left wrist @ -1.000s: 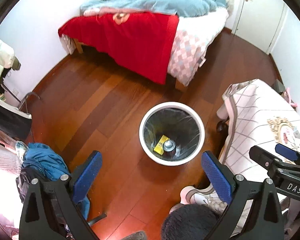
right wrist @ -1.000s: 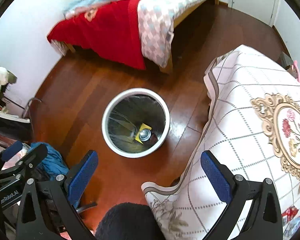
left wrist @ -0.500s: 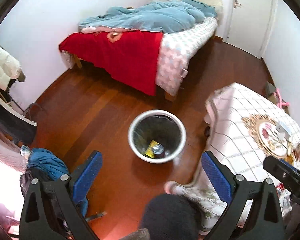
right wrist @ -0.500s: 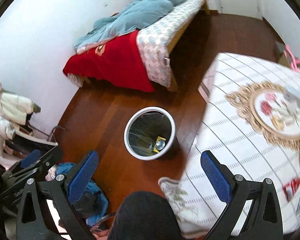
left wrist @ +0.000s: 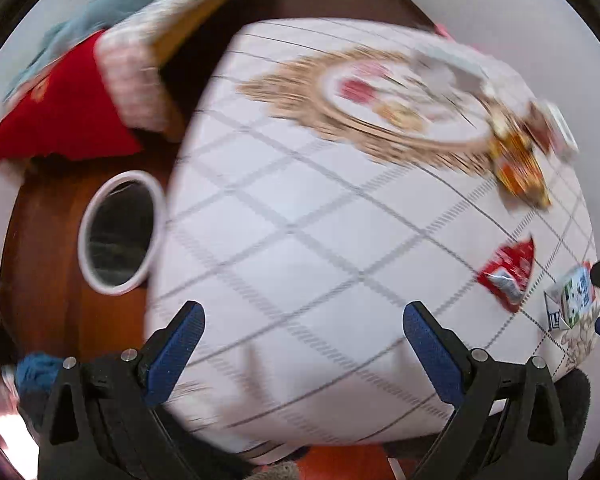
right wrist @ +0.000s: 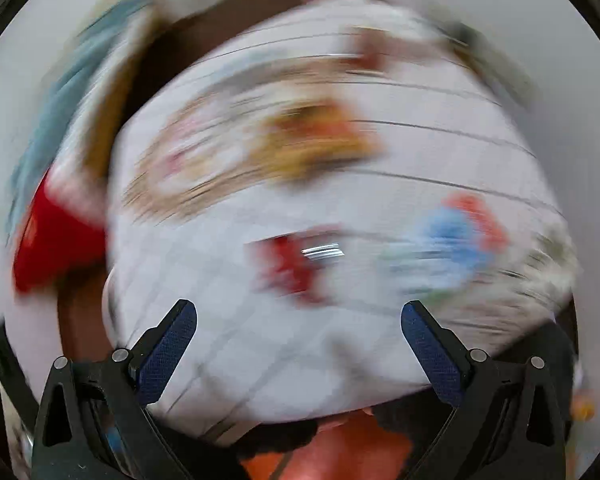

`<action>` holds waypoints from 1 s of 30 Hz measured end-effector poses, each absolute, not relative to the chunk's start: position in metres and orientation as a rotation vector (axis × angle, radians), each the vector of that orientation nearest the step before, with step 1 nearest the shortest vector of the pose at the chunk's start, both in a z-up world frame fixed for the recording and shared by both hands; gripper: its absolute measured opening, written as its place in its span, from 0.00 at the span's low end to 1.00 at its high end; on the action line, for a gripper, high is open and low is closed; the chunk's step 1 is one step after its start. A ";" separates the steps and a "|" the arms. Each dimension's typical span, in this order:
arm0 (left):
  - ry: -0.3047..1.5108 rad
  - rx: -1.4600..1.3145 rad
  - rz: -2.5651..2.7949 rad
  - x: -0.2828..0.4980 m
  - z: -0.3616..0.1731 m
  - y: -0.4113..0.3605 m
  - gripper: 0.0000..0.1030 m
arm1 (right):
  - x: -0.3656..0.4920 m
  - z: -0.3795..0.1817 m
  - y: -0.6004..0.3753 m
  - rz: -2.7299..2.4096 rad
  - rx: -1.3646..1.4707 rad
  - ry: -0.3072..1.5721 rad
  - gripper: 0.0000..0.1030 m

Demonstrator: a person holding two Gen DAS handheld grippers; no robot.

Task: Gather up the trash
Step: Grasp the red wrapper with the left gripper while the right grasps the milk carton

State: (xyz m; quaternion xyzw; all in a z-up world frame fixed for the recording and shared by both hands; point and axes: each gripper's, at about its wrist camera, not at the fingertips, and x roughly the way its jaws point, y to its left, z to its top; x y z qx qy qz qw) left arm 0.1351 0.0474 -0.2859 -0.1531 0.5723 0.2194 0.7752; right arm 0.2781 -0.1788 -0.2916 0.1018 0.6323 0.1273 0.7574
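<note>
Red snack wrapper point(left wrist: 507, 276) lies on the checked tablecloth point(left wrist: 300, 240), small carton point(left wrist: 572, 300) just beside it. Swung up from the white-rimmed bin point(left wrist: 120, 232) on the floor to the tabletop: next pickup, probably. Left gripper point(left wrist: 304, 344) and right gripper point(right wrist: 300, 344) both spread wide, holding nothing; right view badly blurred.

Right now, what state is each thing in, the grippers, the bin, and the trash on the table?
Left gripper: open, empty, above the table.
Right gripper: open, empty, above the table.
Bin: upright on the floor beside the table, open top; contents not visible.
Red wrapper: crumpled, lying on the tablecloth.
Carton: lying near the table's edge.
Orange wrapper: on the tablecloth, blurred.
</note>
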 end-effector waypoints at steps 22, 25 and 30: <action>1.267 -0.320 0.065 0.221 -0.310 -0.055 0.49 | 0.303 -0.345 -0.246 0.242 0.201 1.429 0.67; 1.261 -0.302 0.074 0.228 -0.314 -0.062 0.33 | 0.300 -0.344 -0.259 0.228 0.251 1.426 0.73; 1.229 -0.272 0.086 0.229 -0.308 -0.064 0.13 | 0.299 -0.344 -0.260 0.211 0.262 1.419 0.73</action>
